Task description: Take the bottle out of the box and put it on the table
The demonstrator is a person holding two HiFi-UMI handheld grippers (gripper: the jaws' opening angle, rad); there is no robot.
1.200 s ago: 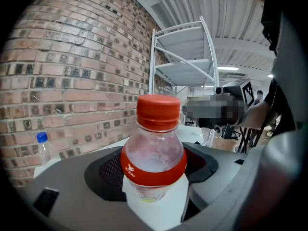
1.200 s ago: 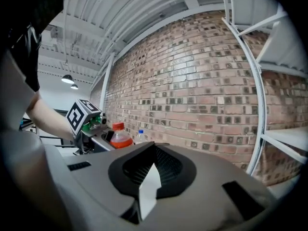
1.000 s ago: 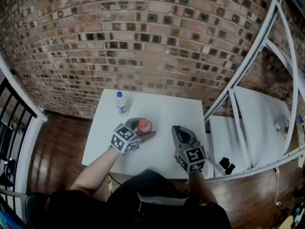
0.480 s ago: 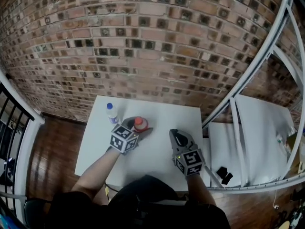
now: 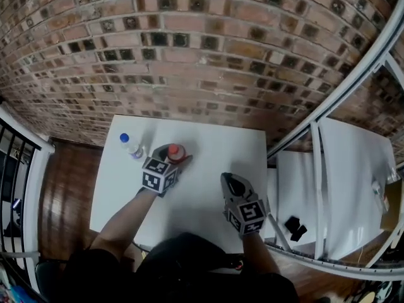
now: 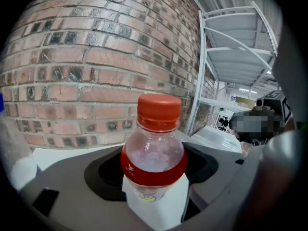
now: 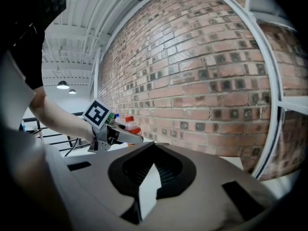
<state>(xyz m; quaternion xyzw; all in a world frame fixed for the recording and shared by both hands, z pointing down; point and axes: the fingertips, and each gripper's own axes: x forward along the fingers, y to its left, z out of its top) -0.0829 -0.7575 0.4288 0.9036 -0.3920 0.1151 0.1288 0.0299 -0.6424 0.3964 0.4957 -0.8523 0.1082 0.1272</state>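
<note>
So, head view: the left gripper is over the back-left part of the table with the red-capped bottle upright in it. A blue-cap bottle stands just beside it, on the left. The right gripper hangs over the front-right of the table, well apart from both bottles. No box shows in any view, so the take-out part looks done. Left gripper view: the jaws stand wide and are clamped on the bottle's body below its red label band, cap up, with the brick wall behind. I can't tell whether the base touches the tabletop. Right gripper view: the jaw tips meet and there's nothing between them; bare table shows through the slit, and the left gripper with its bottle is off to the left. As I read it, the task is nearly finished. What's left is to set the bottle down on the table if it isn't resting there already, release it and pull the left gripper clear. The right gripper has no part in this.
</note>
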